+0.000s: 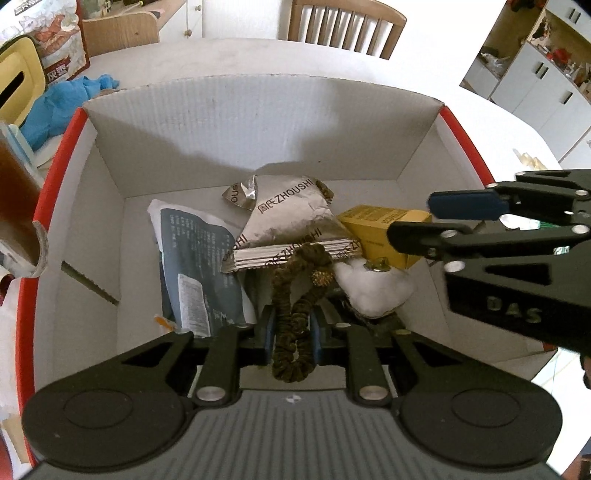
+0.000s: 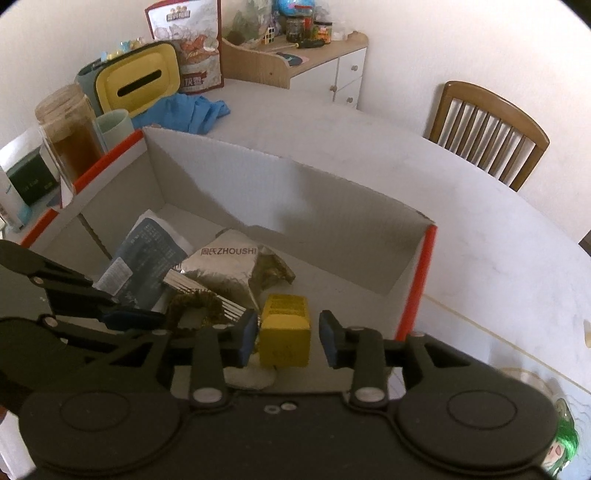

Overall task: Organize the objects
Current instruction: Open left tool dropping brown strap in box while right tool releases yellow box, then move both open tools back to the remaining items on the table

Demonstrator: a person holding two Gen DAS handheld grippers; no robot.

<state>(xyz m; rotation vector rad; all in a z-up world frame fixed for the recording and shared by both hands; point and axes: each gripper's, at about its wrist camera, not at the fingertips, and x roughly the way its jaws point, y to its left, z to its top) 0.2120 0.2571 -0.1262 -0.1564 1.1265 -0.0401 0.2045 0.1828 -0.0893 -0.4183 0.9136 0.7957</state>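
Several items crowd box [image 1: 258, 110] (foil pouch [image 1: 291, 218] topmost).

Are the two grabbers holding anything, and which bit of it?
The left gripper pinches a brown scrunchie by one end of its loop. The right gripper has the yellow box between its fingers, but they look apart from it.

Box [image 1: 258, 110] on table [image 1: 369, 70], foil pouch [image 1: 291, 221] inside at middle, leaflet [image 1: 199, 258] left, small carton [image 1: 380, 229] right, chair [image 1: 347, 22] behind
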